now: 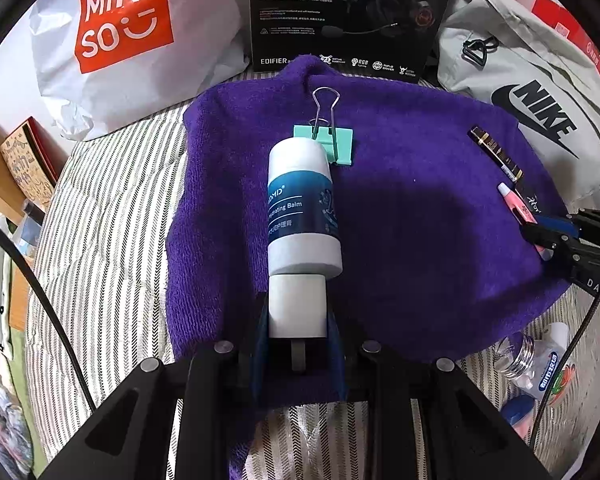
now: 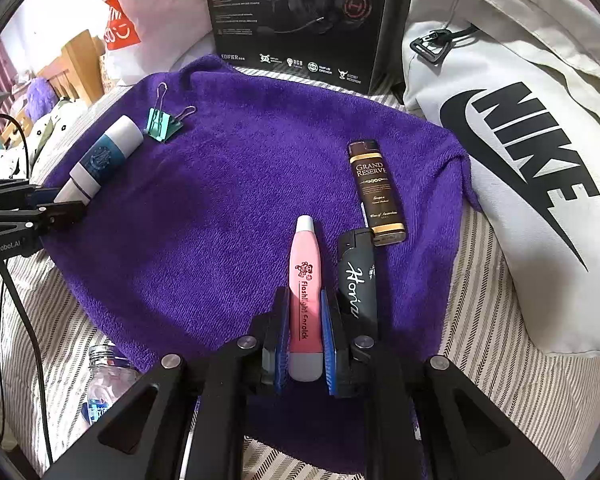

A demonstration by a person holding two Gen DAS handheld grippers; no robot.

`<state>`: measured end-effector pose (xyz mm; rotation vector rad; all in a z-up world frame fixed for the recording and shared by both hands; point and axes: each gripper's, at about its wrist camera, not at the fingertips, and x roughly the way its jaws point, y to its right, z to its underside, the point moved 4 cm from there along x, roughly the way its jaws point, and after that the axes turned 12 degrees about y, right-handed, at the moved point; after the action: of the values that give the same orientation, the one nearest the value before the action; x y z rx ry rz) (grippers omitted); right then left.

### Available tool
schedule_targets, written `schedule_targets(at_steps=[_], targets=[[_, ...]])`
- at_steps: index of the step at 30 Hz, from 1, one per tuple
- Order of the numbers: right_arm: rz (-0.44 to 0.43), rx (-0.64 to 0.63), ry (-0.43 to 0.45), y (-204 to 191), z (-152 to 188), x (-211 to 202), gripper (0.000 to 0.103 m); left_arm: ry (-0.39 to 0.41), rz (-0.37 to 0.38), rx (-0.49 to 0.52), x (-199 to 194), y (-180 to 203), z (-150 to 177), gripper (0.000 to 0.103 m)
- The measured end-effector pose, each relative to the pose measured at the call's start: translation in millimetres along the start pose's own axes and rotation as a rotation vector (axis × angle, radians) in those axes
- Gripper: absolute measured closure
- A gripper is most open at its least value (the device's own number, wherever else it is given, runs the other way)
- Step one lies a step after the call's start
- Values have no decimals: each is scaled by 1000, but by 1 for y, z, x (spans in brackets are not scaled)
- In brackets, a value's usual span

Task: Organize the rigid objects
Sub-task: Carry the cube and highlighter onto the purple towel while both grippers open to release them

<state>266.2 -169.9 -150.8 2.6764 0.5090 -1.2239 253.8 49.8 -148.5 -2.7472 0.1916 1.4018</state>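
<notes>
A purple towel (image 1: 420,208) lies spread on the striped bedding. My left gripper (image 1: 298,320) is shut on the cap end of a white and blue balm tube (image 1: 302,208), which points away over the towel. Just beyond the tube's far end is a green binder clip (image 1: 332,142). My right gripper (image 2: 305,312) is shut on a pink flashlight earpick (image 2: 305,280). A black lighter (image 2: 356,280) lies close on its right, and a brown lighter (image 2: 376,190) beyond that. The right wrist view also has the tube (image 2: 102,158), the clip (image 2: 164,122) and the left gripper (image 2: 56,204) at far left.
A white Miniso bag (image 1: 120,48), a black Edifier box (image 1: 348,12) and a grey Nike bag (image 2: 520,160) ring the towel's far side. A clear plastic bottle (image 1: 536,356) lies on the striped sheet (image 1: 100,240). A black cable (image 2: 24,312) trails at the left.
</notes>
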Motion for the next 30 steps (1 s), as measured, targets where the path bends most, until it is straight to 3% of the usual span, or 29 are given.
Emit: schedule_targets(at_steps=[11,14,19,22,24,30], targets=[[-8,-29,-11,-2,1,0,87,-31,-16,-3,3,1,-1,74],[-17,-21,-27,-2,1,1,87,-43,3,-11,2,1,0,59],[-25,-14,-33,-2,4,-7,81,-57,-13,-16,-2,2,0,56],[-28,-3,-9,-1,4,-21,70,-44,-14,-27,-13,3,1,53],[-19,0,12,-1,4,-32,67,-25,-27,-22,-25,5,2,47],[2,42,70,1,14,-74,66,41,-5,-3,-62,24,10,46]])
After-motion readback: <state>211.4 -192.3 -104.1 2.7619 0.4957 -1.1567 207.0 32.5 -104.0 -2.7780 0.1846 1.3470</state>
